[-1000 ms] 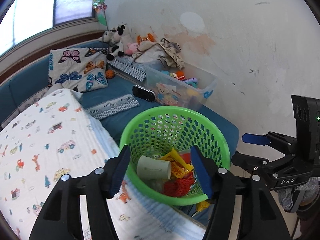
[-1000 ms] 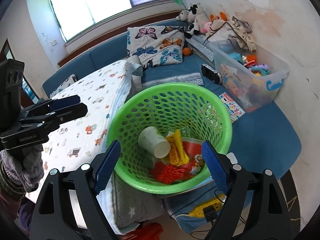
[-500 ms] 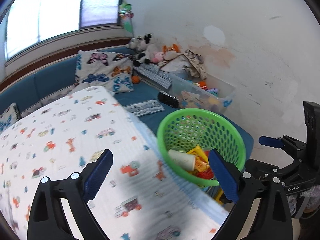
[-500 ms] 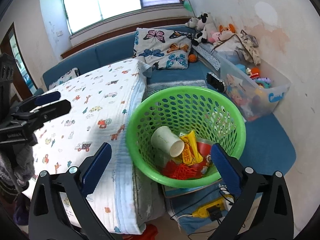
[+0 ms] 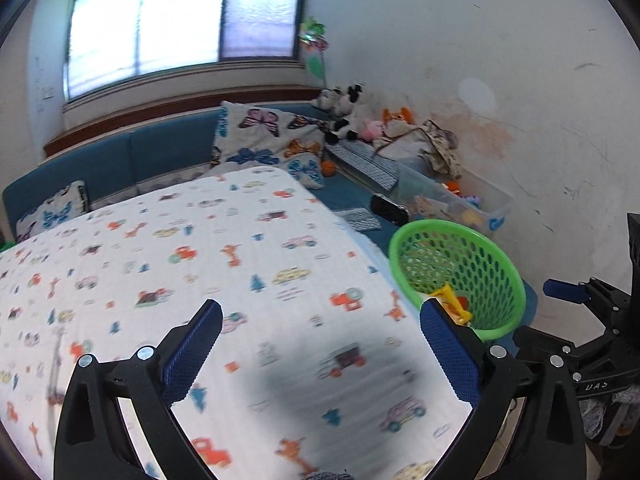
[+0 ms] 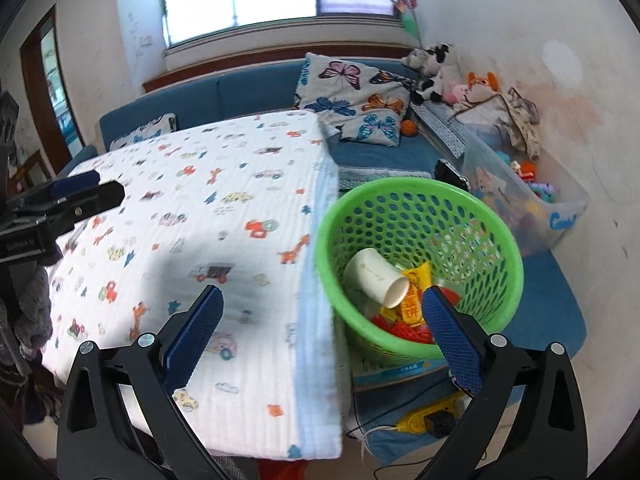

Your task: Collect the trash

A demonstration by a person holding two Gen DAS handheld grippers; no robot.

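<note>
Both views have pulled back from the round green perforated plastic basket (image 6: 420, 264), which a second ago filled the space between the pads and now sits off to the right, at the bench's right edge on the blue seat. Inside it lie a white paper cup (image 6: 376, 278) on its side, a yellow snack wrapper (image 6: 414, 296) touching the cup's mouth, and red plastic scraps (image 6: 404, 330) at the bottom. In the left wrist view only the wrapper's tip (image 5: 452, 300) shows over the basket rim (image 5: 460, 276).

Left claw (image 5: 320, 354) has just been opening and stands wide, nothing between its blue pads; it hangs over the white quilted cloth printed with cars and giraffes (image 5: 240, 260) that covers the bench. Right claw (image 6: 322, 340) has likewise just been opening and is wide and empty, straddling the cloth's right edge and the basket's near rim.

Behind the basket stands a clear plastic storage bin of toys (image 6: 532, 192), with a butterfly-print cushion (image 6: 356, 100) and plush animals (image 6: 436, 68) on the blue sofa (image 6: 240, 92) under the window
</note>
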